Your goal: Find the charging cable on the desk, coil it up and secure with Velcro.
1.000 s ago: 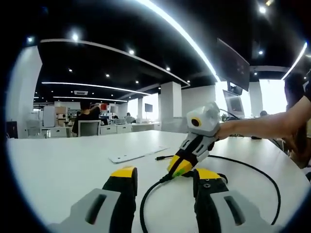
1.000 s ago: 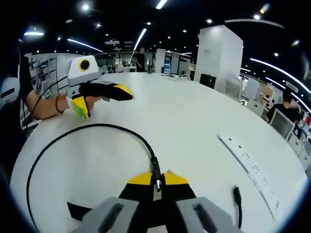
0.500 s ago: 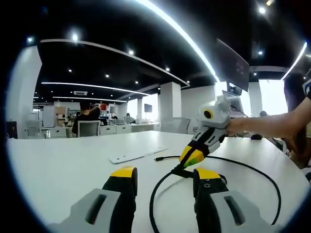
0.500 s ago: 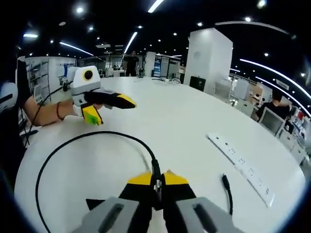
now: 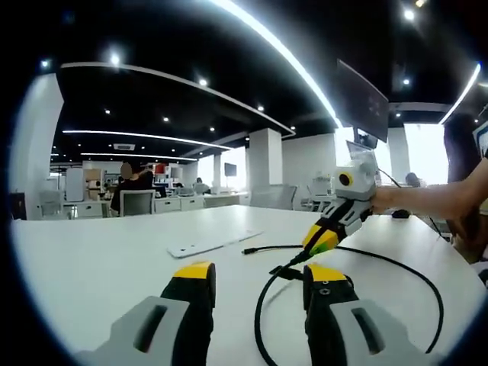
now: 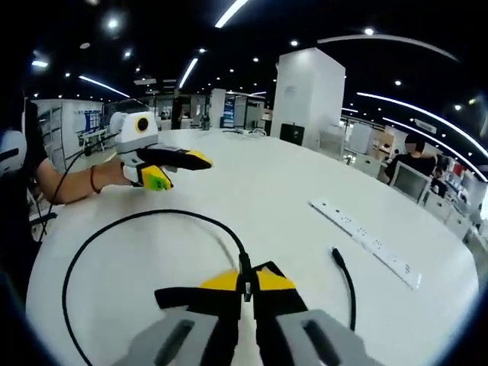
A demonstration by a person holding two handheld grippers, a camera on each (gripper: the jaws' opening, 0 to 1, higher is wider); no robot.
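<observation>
Coiling the charging cable

The right hand-held gripper (image 6: 245,284) pinches the thin, limp charging cable (image 6: 152,221) near its strap; the left hand-held gripper (image 5: 255,278) stands open, empty.

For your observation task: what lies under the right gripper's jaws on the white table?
Under the right gripper, shut on the black cable, a black Velcro strap lies on the white table. The jaws cover the strap's far end.

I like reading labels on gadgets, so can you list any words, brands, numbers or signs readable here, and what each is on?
No text can be read in either view.
Long white power strip: sockets show, any marking too small to read.
Dark wall-mounted screen: blank.
Grey-and-yellow right tool, shut on the thin black charging cable: no lettering visible.
</observation>
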